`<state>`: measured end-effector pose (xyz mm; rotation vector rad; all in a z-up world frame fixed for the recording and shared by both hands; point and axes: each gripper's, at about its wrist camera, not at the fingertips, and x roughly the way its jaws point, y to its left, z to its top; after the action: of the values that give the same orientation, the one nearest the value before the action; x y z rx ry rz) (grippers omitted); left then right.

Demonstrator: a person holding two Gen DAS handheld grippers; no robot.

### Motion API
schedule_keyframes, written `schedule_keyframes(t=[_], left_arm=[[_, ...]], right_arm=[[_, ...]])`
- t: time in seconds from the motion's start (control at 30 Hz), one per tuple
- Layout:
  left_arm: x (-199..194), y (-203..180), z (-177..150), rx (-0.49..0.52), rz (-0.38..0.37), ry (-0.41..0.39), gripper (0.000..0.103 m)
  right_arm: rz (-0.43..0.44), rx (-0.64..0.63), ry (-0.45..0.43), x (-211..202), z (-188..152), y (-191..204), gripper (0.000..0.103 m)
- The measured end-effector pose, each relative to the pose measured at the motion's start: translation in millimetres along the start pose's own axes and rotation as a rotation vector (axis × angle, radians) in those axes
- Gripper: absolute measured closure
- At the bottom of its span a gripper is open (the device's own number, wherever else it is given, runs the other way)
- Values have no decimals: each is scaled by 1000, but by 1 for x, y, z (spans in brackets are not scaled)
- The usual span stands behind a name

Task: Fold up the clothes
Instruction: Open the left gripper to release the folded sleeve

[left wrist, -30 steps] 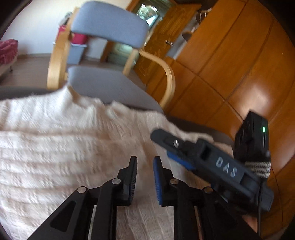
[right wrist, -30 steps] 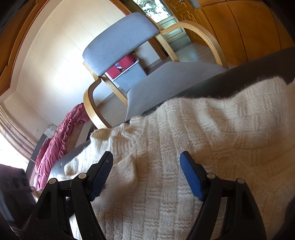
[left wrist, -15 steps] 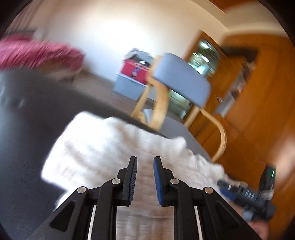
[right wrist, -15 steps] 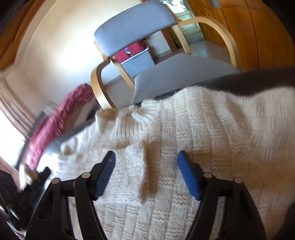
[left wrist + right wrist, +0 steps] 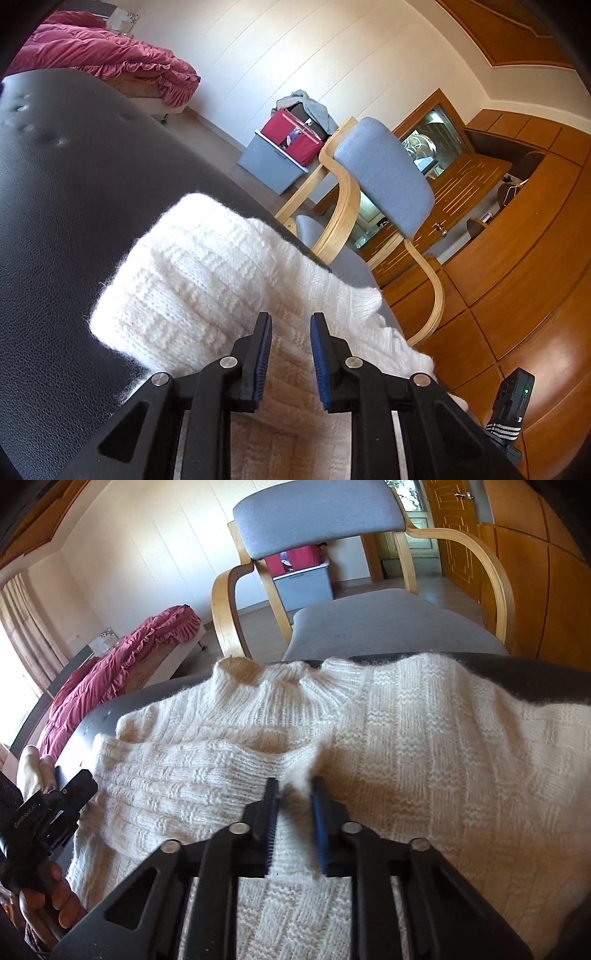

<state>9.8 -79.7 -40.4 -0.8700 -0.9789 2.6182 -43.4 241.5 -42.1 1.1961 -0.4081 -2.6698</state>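
A cream knitted sweater [image 5: 424,738] lies spread on a black leather surface [image 5: 55,221], collar toward the chair. Its left part is folded over the body. My right gripper [image 5: 295,797] points down at the middle of the chest. Its jaws are closing, and a raised pinch of knit stands between the blue pads. My left gripper [image 5: 291,332] hovers over the folded left end of the sweater [image 5: 207,280]. Its jaws are opening from a narrow gap with nothing pressed between them. The right wrist view shows the left gripper [image 5: 79,782] at the sweater's left edge, held by a hand.
A wooden armchair with grey cushions [image 5: 317,513] stands just behind the surface's far edge. Further back are a bed with a red quilt [image 5: 103,55] and a grey bin holding a red box [image 5: 273,166]. Wooden wardrobe panels [image 5: 535,258] line the right side.
My right jaws went from wide open to nearly closed, gathering a ridge of knit. My left gripper swung from the sweater's middle to its left end and rolled, and its gap widened slightly.
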Motion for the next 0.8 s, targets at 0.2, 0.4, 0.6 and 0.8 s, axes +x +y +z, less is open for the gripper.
schedule_keyframes(t=[0.2, 0.4, 0.6, 0.8], left_arm=[[-8, -6, 0, 28, 8, -60, 78], [10, -6, 0, 35, 70, 7, 75], [23, -9, -2, 61, 84, 59, 75], [1, -4, 8, 39, 107, -21, 75]], right_arm=[[-143, -80, -57, -16, 4, 4, 100], [-254, -86, -109, -27, 9, -8, 99], [-15, -254, -92, -28, 2, 45, 98], [-167, -286, 69, 11, -5, 37, 103]])
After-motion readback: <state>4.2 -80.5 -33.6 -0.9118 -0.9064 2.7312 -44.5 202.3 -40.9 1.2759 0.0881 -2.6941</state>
